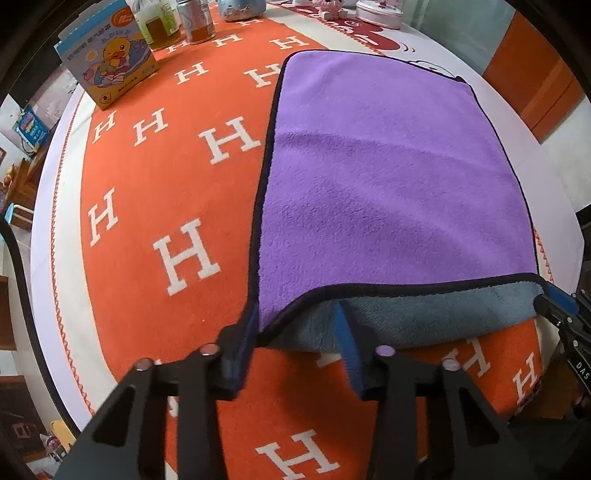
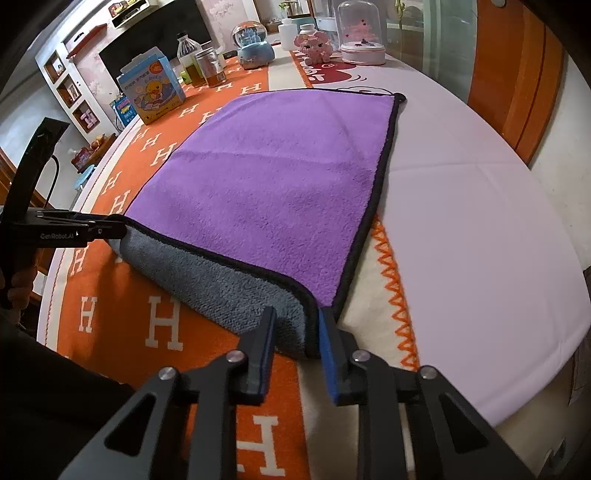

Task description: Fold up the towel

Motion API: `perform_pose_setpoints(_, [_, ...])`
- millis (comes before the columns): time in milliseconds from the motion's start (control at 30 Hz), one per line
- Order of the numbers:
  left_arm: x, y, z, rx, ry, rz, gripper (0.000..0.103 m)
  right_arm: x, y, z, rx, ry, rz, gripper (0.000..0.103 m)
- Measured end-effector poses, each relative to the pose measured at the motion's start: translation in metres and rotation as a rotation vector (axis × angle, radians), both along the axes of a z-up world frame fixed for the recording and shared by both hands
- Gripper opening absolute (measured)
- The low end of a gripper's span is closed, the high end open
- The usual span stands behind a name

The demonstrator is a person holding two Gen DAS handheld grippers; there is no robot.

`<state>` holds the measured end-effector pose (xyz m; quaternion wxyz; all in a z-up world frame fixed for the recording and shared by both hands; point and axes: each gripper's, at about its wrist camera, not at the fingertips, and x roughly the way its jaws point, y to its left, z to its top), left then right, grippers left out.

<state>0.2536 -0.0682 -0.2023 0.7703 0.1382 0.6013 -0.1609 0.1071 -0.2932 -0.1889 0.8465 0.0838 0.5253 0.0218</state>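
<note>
Your left gripper [image 1: 295,339] has the towel's [image 1: 388,177] near-left corner between its fingers, the black-trimmed edge lifted so the grey underside shows; the fingers look fairly wide apart in the left wrist view, so I cannot tell whether they are truly biting the cloth or only bracketing it. Your right gripper [image 2: 297,332] is at the near-right corner, its blue pads [image 2: 327,354] on either side of the curled edge with a visible gap, so again I cannot say it is clamped. The towel [image 2: 266,173] stretches away from both tools, purple face up, lying flat on the orange H-patterned cloth [image 1: 155,206] and partly on the white table [image 2: 480,221] ahead of your right tool. Judging from this, you are at the start of the first fold, near edge raised and far edge not yet met. To do it well, make sure both grips are firm before lifting further, then raise both corners together and level, carry them straight forward over the cloth, and set them down on the far corners so the black trim lines up. Keep the span between your tools taut enough that the middle does not sag and drag. The duck box [image 1: 110,59] and bottles [image 1: 195,20] stand well ahead to your left, clear of the towel.
</note>
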Motion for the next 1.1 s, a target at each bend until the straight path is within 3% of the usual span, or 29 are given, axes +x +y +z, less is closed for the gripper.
perform_pose_setpoints(133, [0.002,0.005,0.000,0.000,0.006,0.015,0.018,-0.001,0.000,0.000,-0.006,0.002,0.002,0.013])
perform_pose_setpoints(333, [0.001,0.008,0.002,-0.013,0.007,0.018,0.011,-0.002,0.001,0.002,-0.015,-0.003,0.007,0.006])
perform_pose_setpoints(700, [0.003,0.012,0.011,-0.023,-0.010,0.016,0.009,-0.003,0.002,0.008,-0.021,-0.022,0.009,0.005])
perform_pose_setpoints(1100, [0.019,0.006,0.057,-0.064,-0.084,-0.018,0.009,0.014,-0.005,0.040,-0.060,-0.090,0.005,0.005])
